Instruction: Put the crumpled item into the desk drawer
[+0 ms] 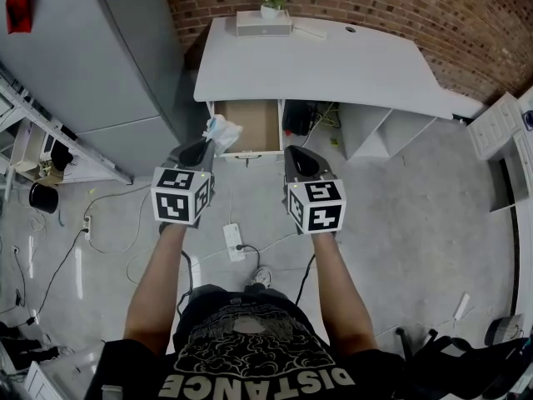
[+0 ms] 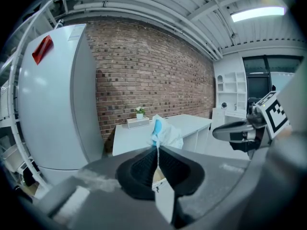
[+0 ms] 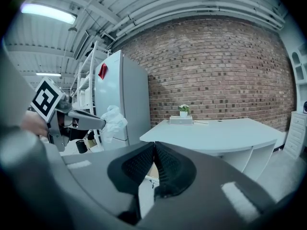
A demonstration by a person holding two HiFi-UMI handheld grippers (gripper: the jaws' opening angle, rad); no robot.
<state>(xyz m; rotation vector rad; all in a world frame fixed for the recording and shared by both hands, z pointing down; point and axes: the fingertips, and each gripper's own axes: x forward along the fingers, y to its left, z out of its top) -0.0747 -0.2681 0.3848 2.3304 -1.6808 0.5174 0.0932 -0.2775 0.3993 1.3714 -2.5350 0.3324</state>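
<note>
A crumpled white and blue item (image 1: 221, 131) (image 2: 163, 132) (image 3: 112, 121) sticks out of my left gripper (image 1: 202, 146) (image 2: 156, 145), which is shut on it. It hangs just over the left front corner of the open desk drawer (image 1: 252, 127), a brown-lined drawer pulled out from under the white desk (image 1: 333, 61) (image 2: 144, 133) (image 3: 216, 131). My right gripper (image 1: 296, 158) (image 3: 153, 145) is shut with nothing between its jaws and sits just right of the drawer front.
A grey cabinet (image 1: 100, 48) stands left of the desk, against a brick wall (image 1: 375, 2). A white box with a small plant (image 1: 265, 15) rests on the desk's back edge. A power strip (image 1: 232, 242) and cables lie on the floor. Shelving (image 1: 37, 140) stands far left.
</note>
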